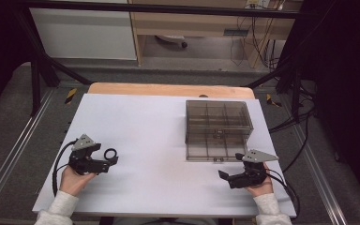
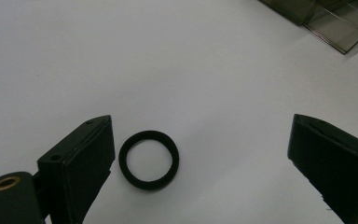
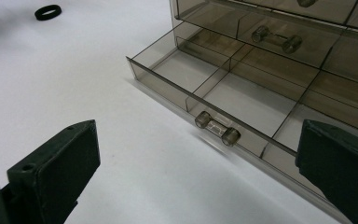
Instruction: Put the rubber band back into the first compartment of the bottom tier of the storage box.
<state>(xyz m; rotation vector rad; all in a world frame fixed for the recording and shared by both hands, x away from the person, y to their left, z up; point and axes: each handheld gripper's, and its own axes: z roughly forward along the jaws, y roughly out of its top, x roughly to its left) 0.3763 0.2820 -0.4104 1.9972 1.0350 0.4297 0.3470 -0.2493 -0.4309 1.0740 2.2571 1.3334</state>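
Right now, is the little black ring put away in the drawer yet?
Not yet. Done: the bottom drawer of the clear box is pulled open, its compartments bare. In hand: the open left gripper brackets the black ring, lying flat on the table, not gripped. Left: probably closing, lifting, dropping it in. The right gripper waits open nearby.

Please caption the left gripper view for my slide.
Open left gripper over a black ring lying beside its left finger on the white table.
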